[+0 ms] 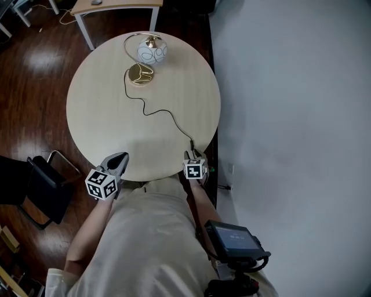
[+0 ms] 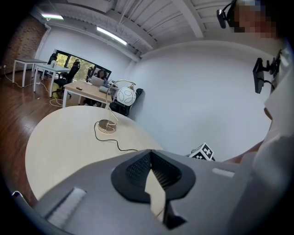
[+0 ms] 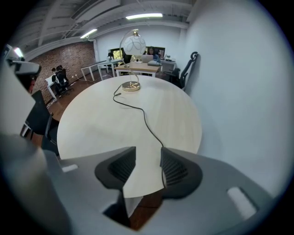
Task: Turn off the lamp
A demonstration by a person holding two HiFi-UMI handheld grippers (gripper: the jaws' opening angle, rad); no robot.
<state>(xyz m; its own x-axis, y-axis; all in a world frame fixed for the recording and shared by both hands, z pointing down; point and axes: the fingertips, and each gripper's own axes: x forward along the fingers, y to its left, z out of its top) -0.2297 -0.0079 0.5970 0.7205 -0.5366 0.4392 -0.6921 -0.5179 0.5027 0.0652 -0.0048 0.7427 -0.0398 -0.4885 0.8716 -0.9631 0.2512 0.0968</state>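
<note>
- round pale wood table (image 1: 93,116) stands on a dark, glossy wood floor (image 1: 29,75), close beside a plain pale wall (image 1: 290,87).
- the lamp (image 1: 148,58) stands upright on the far side of the table from the person. it has a white globe shade with a looping line pattern, a curved gold stem and a round gold base.
- the shade does not look lit in any view.
- a thin black cord (image 1: 168,114) leaves the lamp base, snakes across the tabletop and reaches the near edge at the right gripper.
- left gripper (image 1: 120,158) sits at the near edge of the table, well apart from the lamp. in the left gripper view its black ribbed pads meet at the tips, clenched with nothing between them.
- right gripper (image 3: 148,153) sits over the near right edge of the table. its jaws stand released, with a clear gap.
- in the right gripper view the cord runs down into that gap, tight along the inner face of the right-hand pad. the pads do not squeeze it, and i cannot tell whether it touches.
- both grippers are far from the lamp.
- a black chair (image 1: 40,188) stands on the floor to the left of the person.
- a second pale table (image 1: 116,6) stands beyond the round one.
</note>
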